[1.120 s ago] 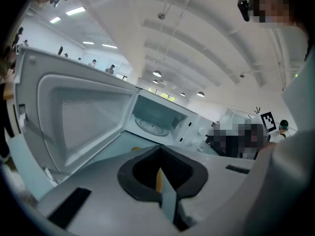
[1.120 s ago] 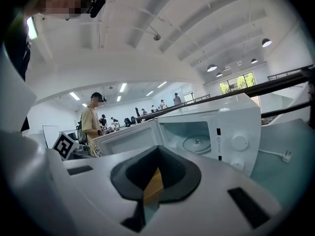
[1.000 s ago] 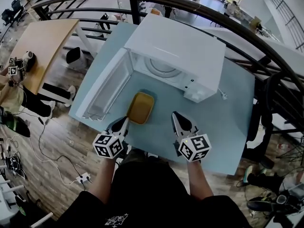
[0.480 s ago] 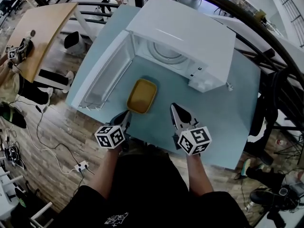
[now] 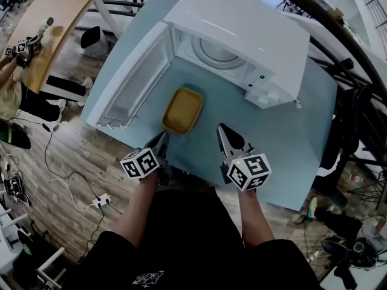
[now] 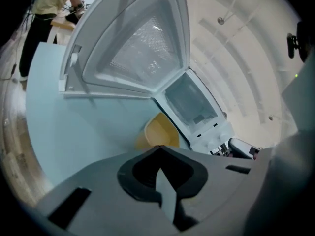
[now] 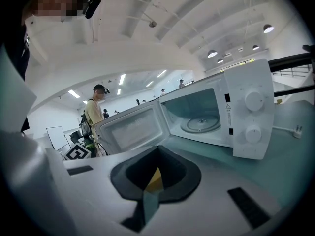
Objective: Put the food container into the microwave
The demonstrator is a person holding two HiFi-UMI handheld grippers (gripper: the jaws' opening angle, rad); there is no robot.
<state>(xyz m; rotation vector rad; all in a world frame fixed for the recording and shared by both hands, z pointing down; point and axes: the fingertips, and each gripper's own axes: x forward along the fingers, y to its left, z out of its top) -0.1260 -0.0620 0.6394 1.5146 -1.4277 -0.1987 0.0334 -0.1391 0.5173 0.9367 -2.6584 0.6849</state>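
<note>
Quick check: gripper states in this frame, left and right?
Left gripper: closed, holding nothing, not touching the food container.
Right gripper: closed, holding nothing.

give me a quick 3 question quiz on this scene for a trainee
1. Multiple choice: the door of the white microwave oven is A) shut B) swung open C) missing.
2. True or false: the yellow rectangular food container sits inside the microwave.
3. Short answer: what do the left gripper and the right gripper hold?

Key
1. B.
2. False: the container stands on the light blue table, in front of the microwave's opening.
3. Nothing: both have their jaws together and empty, near the table's front edge.
</note>
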